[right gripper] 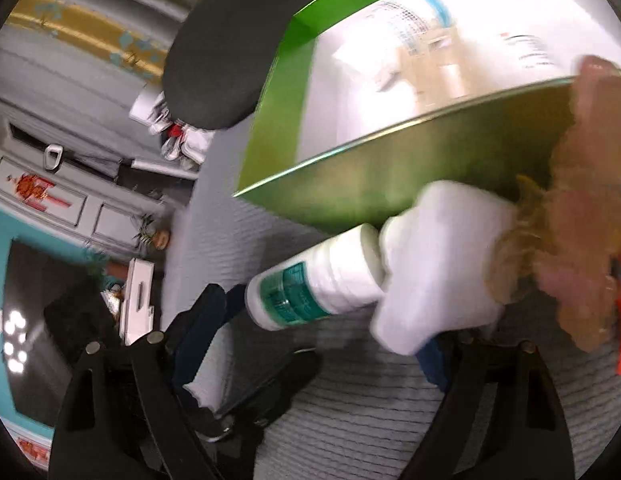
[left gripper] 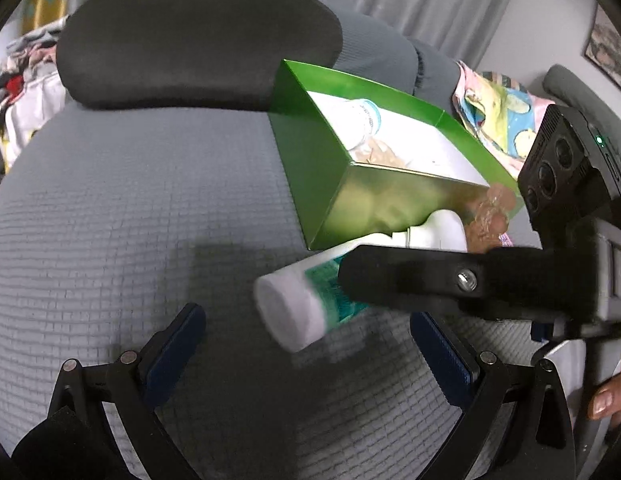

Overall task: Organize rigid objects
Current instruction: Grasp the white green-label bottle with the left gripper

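A green box [left gripper: 314, 160] with a white inside sits on the grey quilted cushion [left gripper: 130, 208]; a white bottle with a blue label [left gripper: 364, 120] lies inside it. A white bottle with a teal label [left gripper: 306, 300] lies in front of the box, also seen in the right wrist view [right gripper: 310, 284]. A second white bottle [right gripper: 438, 264] lies against its cap. My left gripper [left gripper: 310, 348] is open and empty just below the teal bottle. My right gripper [right gripper: 326, 340] is open, its fingers on either side of the two bottles. One finger [left gripper: 410, 276] crosses over the teal bottle.
A dark headrest cushion [left gripper: 198, 36] stands behind the box. A crumpled clear wrapper [right gripper: 578, 216] lies at the box's right corner. A colourful cloth [left gripper: 498, 116] lies at the right. Grey drawers [right gripper: 50, 196] and a clothes pile [left gripper: 18, 68] are further off.
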A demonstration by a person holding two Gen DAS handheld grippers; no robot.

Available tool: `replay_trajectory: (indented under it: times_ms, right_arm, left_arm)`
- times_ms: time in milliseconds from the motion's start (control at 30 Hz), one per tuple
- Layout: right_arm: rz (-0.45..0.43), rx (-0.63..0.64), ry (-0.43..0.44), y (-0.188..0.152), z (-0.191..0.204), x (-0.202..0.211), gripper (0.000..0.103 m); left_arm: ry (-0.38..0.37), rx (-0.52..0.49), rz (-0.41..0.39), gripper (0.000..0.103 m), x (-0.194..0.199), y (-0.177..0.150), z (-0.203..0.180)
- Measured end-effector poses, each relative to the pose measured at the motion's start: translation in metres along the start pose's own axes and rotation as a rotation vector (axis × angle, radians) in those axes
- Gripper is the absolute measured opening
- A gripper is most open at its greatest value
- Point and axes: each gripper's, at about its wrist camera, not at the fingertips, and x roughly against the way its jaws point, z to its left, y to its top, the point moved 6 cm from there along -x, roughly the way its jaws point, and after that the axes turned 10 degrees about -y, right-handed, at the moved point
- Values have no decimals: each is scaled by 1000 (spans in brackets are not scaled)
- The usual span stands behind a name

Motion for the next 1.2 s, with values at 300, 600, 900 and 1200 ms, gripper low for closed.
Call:
replay_trajectory:
  times_ms: [300, 600, 900, 1200]
  right_arm:
    - [-21, -68, -51, 7, -6, -2, 79]
    - [6, -110, -66, 4, -7, -10, 49]
    - [-9, -68, -53, -5, -5, 3, 40]
    - [-83, -34, 15, -5, 3, 58, 40]
  left_arm:
    - [3, -33, -4, 95, 5, 7, 6]
    - [-18, -119, 76, 60, -8, -1, -9]
    - [-30, -139, 83, 48, 6, -19, -21]
    - [-40, -203, -7, 46, 44, -2, -64]
